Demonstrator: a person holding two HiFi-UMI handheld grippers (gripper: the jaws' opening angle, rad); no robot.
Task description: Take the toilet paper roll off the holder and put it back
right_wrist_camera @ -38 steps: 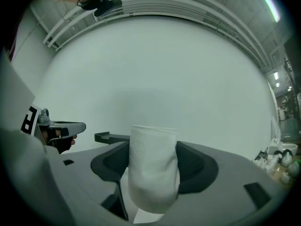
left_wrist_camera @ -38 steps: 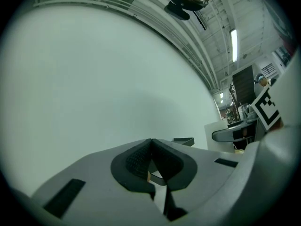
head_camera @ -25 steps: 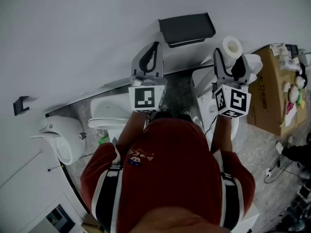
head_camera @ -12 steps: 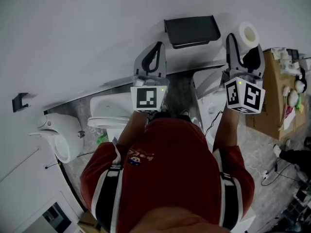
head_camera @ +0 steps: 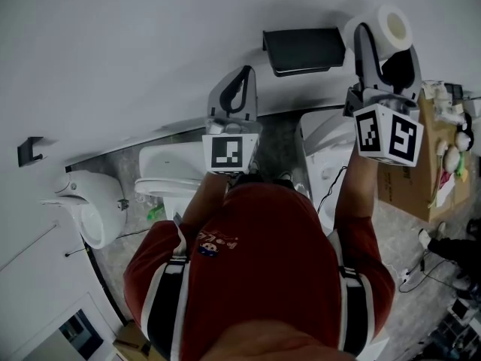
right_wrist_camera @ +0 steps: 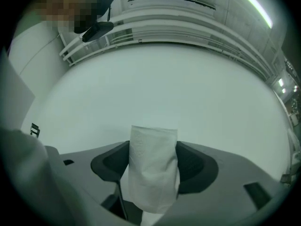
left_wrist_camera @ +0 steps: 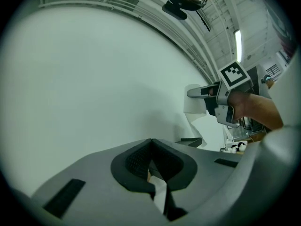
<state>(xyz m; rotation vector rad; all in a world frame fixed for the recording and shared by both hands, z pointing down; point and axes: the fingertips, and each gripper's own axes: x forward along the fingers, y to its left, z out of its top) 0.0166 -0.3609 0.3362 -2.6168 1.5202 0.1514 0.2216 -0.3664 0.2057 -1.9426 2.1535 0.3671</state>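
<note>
The taking-off half looks done: the right gripper (head_camera: 383, 51) has the toilet paper roll (head_camera: 396, 25) clasped between its pads, clear of the holder (head_camera: 304, 49), which stands bare on the wall. What is left, as I judge it, is the return: bringing the roll left onto the holder and letting go.

The right gripper's jaws stand wide, but only because the roll fills them. In the right gripper view the soft white paper bulges between both dark pads and is pressed in at its sides, and a loose end hangs toward the camera. The left gripper (left_wrist_camera: 150, 142) is clenched on nothing, its pads meeting at the tips, and it points at the blank wall (head_camera: 113, 51), left of the holder and lower in the head view.

The roll is held high at the far right, just right of the holder's right end, core opening facing up toward the head camera. Whether it touches the holder I cannot tell. Nearer the person sit a white toilet (head_camera: 169, 173) on the left and a cardboard box (head_camera: 409, 186) on the right
</note>
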